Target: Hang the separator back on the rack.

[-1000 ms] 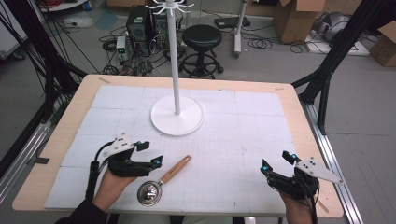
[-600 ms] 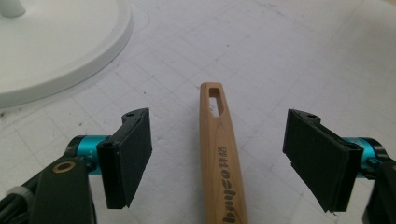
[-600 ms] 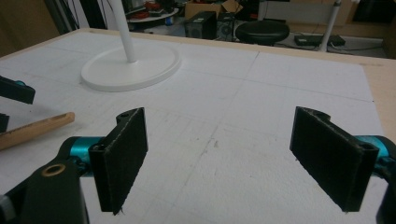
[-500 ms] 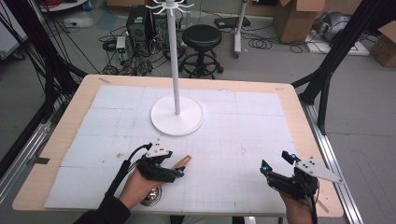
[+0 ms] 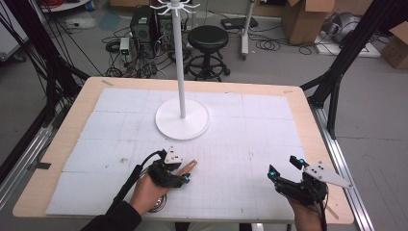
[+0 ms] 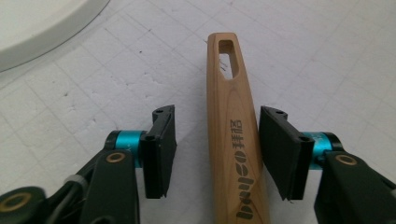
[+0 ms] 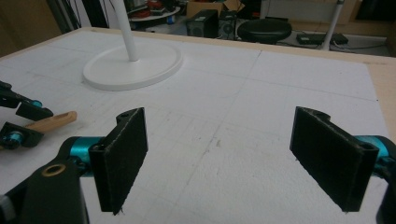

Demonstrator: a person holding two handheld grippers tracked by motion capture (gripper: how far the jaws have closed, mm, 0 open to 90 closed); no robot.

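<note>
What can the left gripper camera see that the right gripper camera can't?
Left gripper view: printed lettering and a slot hole on the wooden handle, lying between the left gripper's open jaws. Right gripper view: the stand's pole, a black stool and the right gripper's open jaws. Both: the handle, the white base and the gridded mat.

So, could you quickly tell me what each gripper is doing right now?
Left gripper: open, jaws on either side of the wooden handle, not yet closed on it.
Right gripper: open, holding nothing.
</note>
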